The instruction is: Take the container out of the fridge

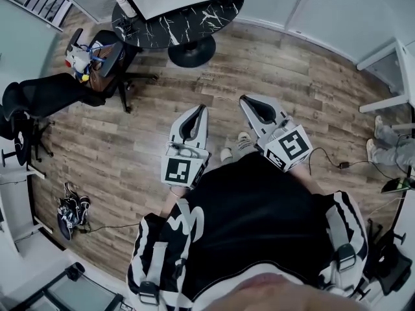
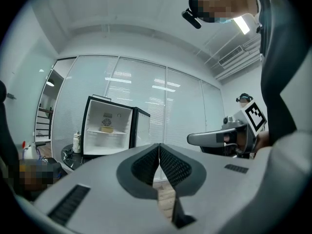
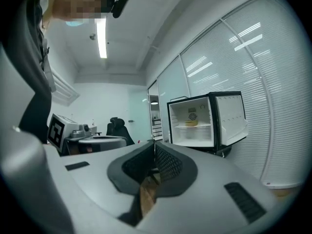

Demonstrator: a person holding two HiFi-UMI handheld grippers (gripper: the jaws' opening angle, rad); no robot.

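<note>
A small fridge (image 2: 108, 130) stands open on a round black table, some way ahead. On its upper shelf sits a low yellow container (image 2: 107, 129), also seen in the right gripper view as a yellow container (image 3: 191, 123) inside the fridge (image 3: 195, 123). My left gripper (image 2: 159, 146) is shut and empty, pointing level toward the fridge. My right gripper (image 3: 154, 143) is likewise shut with nothing in it. In the head view the left gripper (image 1: 198, 110) and the right gripper (image 1: 248, 100) are held side by side in front of the person's body, far from the fridge.
The black marble table (image 1: 175, 21) has a round pedestal base. A white bottle (image 2: 76, 141) stands on it left of the fridge. The fridge door (image 3: 231, 116) hangs open to the right. An office chair (image 1: 97, 63) with things on it stands at the left. Cables lie on the wooden floor (image 1: 324, 96).
</note>
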